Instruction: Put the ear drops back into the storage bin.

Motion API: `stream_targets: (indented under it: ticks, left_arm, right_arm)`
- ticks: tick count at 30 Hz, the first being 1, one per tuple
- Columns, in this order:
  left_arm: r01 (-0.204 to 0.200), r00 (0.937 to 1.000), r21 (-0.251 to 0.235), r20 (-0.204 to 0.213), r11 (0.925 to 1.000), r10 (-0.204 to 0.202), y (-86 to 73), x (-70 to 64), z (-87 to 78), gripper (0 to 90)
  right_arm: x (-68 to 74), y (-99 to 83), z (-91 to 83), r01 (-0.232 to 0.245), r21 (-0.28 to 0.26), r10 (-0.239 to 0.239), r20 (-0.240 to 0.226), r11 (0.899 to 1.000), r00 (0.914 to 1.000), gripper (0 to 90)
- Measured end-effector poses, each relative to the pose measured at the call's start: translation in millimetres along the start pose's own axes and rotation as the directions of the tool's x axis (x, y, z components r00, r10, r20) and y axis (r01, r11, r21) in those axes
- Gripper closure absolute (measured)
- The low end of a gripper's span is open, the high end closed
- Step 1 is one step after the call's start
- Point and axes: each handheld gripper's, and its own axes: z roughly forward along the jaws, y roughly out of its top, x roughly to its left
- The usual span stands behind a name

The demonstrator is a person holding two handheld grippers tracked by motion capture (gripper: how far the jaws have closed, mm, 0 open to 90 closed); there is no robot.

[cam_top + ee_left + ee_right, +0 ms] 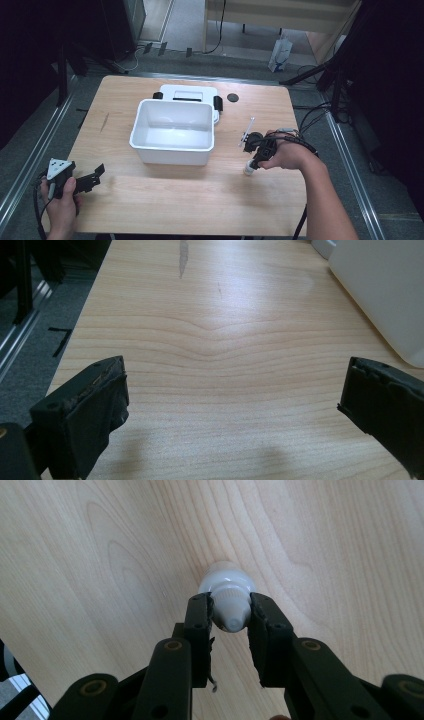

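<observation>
we hold the right hand-held gripper (230, 612) over the near right part of the light wooden desk (165, 190), and its two black jaws are clenched on the ribbed cap of a small white plastic bottle (227, 587). in the right gripper view the bottle stands upright on the wood with its rounded white shoulder below the cap, and the jaws press the cap from both sides. in the high view the same small white plastic bottle (248, 169) sits just under the right hand-held gripper (255, 161), to the right of a large white rectangular plastic tub (172, 145) that stands near the middle of the desk. behind the tub, on its far side and touching it or just beside it, lies a flat white lid with black clips (189, 93). a small dark round disc (232, 97) lies on the far right of the desk, well apart from the bottle. a thin white stick (248, 128) rests on the wood just beyond our right hand. our left hand-held gripper (92, 177) is at the near left corner of the desk, with a grey three-cornered plate on top, and it is released: in the left gripper view its jaws stand wide apart over bare wood, with the left hand-held gripper (232, 395) grasping nothing and the white wall of the tub (385, 290) at the right edge. a dark streak (183, 257) marks the wood farther off.
</observation>
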Motion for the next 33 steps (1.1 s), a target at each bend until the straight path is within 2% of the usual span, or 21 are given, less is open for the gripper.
stream_targets:
  ticks: [11, 12, 17, 33]
  left_arm:
    - [0.001, 1.0, 0.0, 0.0, 1.0, -0.001, 0.0, 0.1, 0.0, 0.1]
    - [0.001, 1.0, 0.0, 0.0, 1.0, -0.001, 0.0, 0.1, -0.1, 0.1]
    - [0.002, 1.0, -0.001, 0.001, 1.0, -0.002, 0.0, 0.2, 0.0, 0.1]
    - [0.005, 1.0, 0.0, 0.003, 1.0, -0.005, 0.2, 0.7, 0.0, 0.1]
  right_arm:
    - [-3.0, 15.0, -36.4, 0.031, -0.039, -0.031, 0.014, 0.999, 0.9994, 72.3]
    - [-3.7, 20.0, -44.8, 0.039, -0.044, -0.038, 0.018, 0.998, 0.9991, 72.3]
    - [-4.8, 32.5, -63.3, 0.054, -0.053, -0.053, 0.025, 0.997, 0.9983, 72.3]
    - [-2.6, 74.1, -108.0, 0.107, -0.072, -0.103, 0.058, 0.992, 0.993, 72.3]
